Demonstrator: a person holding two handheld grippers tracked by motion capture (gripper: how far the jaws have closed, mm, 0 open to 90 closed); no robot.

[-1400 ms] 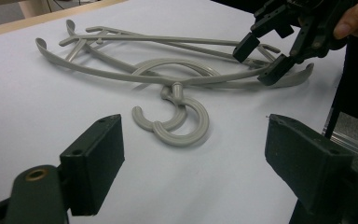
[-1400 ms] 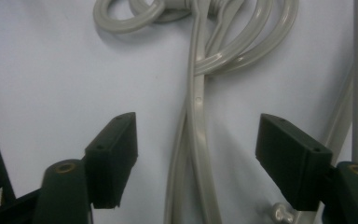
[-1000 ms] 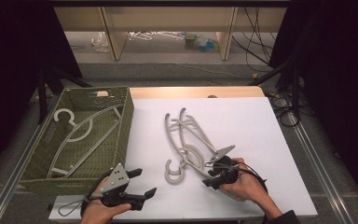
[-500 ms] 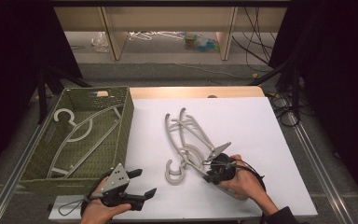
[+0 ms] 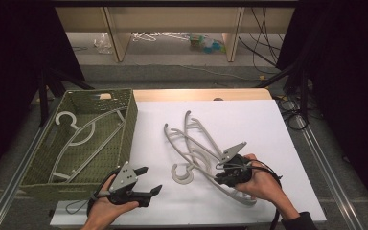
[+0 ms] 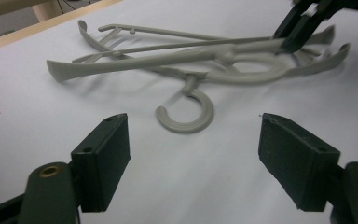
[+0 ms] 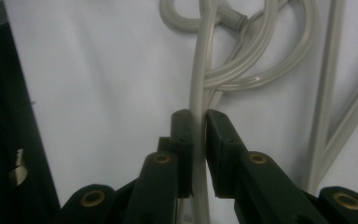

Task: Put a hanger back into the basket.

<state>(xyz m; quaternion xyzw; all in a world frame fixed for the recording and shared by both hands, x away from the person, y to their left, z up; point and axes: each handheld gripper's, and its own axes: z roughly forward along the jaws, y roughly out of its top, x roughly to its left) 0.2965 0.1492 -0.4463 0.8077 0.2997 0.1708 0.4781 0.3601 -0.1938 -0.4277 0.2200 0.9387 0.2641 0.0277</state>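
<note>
Several grey plastic hangers (image 5: 196, 143) lie tangled in the middle of the white table top (image 5: 268, 124). My right gripper (image 5: 219, 178) has just closed its jaws and is shut on the thin arm of one hanger (image 7: 200, 70); that arm runs between its pads (image 7: 182, 128). The hanger's hook (image 6: 186, 116) lies on the table in front of my left gripper (image 6: 193, 135). The left gripper (image 5: 149, 179) is open near the front edge; its jaws have just narrowed a little, with nothing between them. My right gripper (image 6: 298, 28) is seen beyond the pile.
A green wicker basket (image 5: 124, 139) stands at the table's left with one grey hanger (image 5: 84, 134) lying in it. Black cables (image 5: 292, 105) hang past the right edge. A wooden shelf (image 5: 172, 24) stands behind the table.
The right gripper's jaws have closed on the hanger arm and the hand has risen slightly with it. The left hand has stayed in place.
</note>
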